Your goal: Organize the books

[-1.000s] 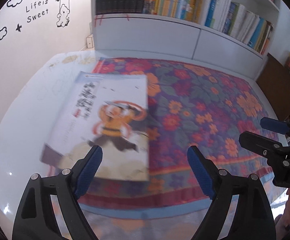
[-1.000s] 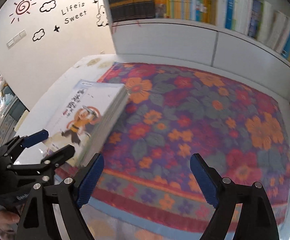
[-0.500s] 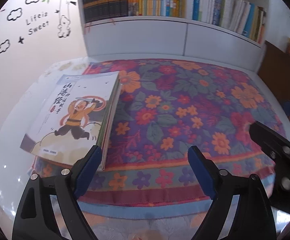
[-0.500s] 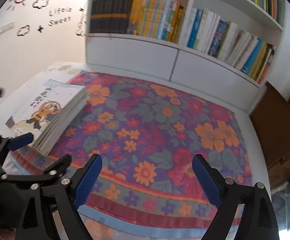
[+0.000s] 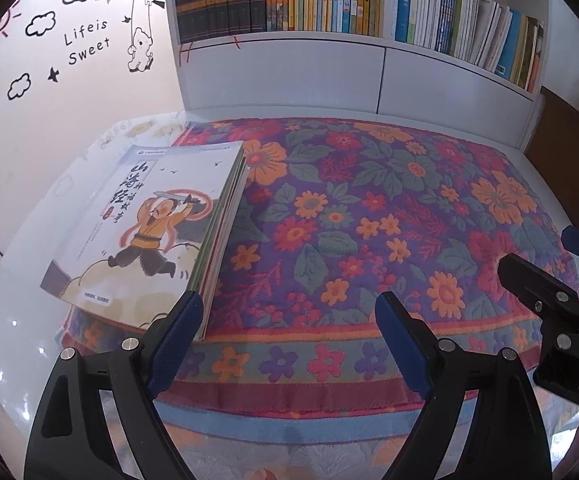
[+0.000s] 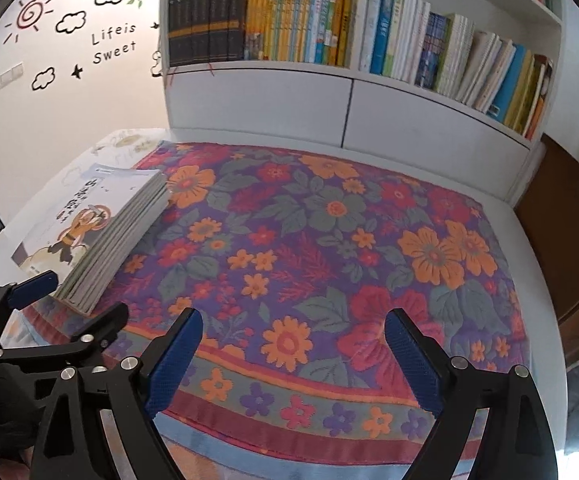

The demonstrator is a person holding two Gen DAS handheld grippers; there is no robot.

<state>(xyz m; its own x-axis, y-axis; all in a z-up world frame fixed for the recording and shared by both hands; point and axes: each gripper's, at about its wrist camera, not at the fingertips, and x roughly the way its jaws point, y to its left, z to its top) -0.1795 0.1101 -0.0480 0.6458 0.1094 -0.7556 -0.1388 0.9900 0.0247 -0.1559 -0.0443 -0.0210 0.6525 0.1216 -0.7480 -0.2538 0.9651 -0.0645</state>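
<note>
**A:** Where do the books lie?

**B:** A stack of books (image 5: 145,236) sits flat on the left edge of a floral cloth (image 5: 369,216) spread over a white table (image 6: 529,264), its top cover showing a cartoon figure with a sword. More books fill the white bookshelf (image 6: 329,92) behind.

**A:** And the tools?

**B:** The left gripper (image 5: 289,336) hangs with jaws spread wide and nothing between them, its left finger just before the stack's near corner. The right gripper (image 6: 293,356), its jaws having just been opening, stands wide and empty above the cloth's near border.
</note>
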